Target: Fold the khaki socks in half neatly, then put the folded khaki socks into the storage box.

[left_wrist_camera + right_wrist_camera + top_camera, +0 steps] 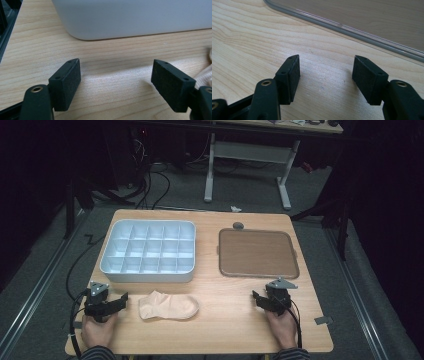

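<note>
— Where is the sock [168, 305] lying right now?

— It is lying flat on the table [225, 320], near the front edge, just in front of the white divided box [148, 251]. The left claw [120, 301] is sitting just beside it, at the sock's left end, with its tips pointing toward the sock but not touching it.

— Is that claw holding anything?

— No. In the left gripper view the left claw [116, 83] is standing wide open over bare wood, nothing between the pads, and a bit of the sock [206, 72] is peeking in at the right edge, just past the right-hand pad. The wall of the box [132, 17] is running across the top, a little way ahead.

— And the other hand?

— The right claw [259, 298] is resting well apart from the sock, over on the right side of the table, just in front of the brown tray [257, 253]. In the right gripper view the right claw [325, 76] is also gaping wide with nothing in it, and the tray's rim [352, 28] is crossing the table ahead of it.

— So both hands are low at the front edge?

— Yes, each hand is gripping its tool near the front edge, with the sock between them, much closer to the left one.
</note>
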Demonstrator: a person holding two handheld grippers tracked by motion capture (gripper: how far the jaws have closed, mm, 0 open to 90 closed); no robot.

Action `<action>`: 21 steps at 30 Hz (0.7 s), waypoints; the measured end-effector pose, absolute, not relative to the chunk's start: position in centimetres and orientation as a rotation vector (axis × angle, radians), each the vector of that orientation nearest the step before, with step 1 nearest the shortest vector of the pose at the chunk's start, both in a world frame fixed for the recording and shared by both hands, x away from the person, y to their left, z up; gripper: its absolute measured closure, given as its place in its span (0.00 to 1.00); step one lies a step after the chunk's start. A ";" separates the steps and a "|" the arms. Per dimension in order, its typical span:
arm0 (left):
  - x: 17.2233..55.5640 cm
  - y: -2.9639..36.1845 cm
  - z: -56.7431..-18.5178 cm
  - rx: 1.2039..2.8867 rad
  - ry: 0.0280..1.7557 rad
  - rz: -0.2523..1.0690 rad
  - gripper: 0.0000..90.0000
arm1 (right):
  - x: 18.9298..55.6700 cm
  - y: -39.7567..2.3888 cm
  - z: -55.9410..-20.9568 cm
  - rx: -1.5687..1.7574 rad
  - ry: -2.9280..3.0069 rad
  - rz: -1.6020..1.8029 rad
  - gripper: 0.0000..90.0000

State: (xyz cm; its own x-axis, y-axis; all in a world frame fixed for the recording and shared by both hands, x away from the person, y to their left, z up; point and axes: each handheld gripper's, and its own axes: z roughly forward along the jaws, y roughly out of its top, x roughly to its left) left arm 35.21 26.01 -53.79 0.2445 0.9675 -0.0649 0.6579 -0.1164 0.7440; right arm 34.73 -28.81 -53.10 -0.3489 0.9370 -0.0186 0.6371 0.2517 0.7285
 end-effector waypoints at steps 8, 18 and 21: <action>35.2 26.0 -53.8 1.853 1.489 0.596 0.27 | 34.7 -28.8 -53.1 1.434 2.073 0.881 0.43; 35.2 26.1 -53.8 1.847 1.489 0.590 0.28 | 34.7 -28.8 -53.1 1.435 2.073 0.881 0.43; 35.2 26.1 -53.8 1.846 1.488 0.589 0.28 | 34.7 -28.8 -53.1 1.433 2.073 0.881 0.43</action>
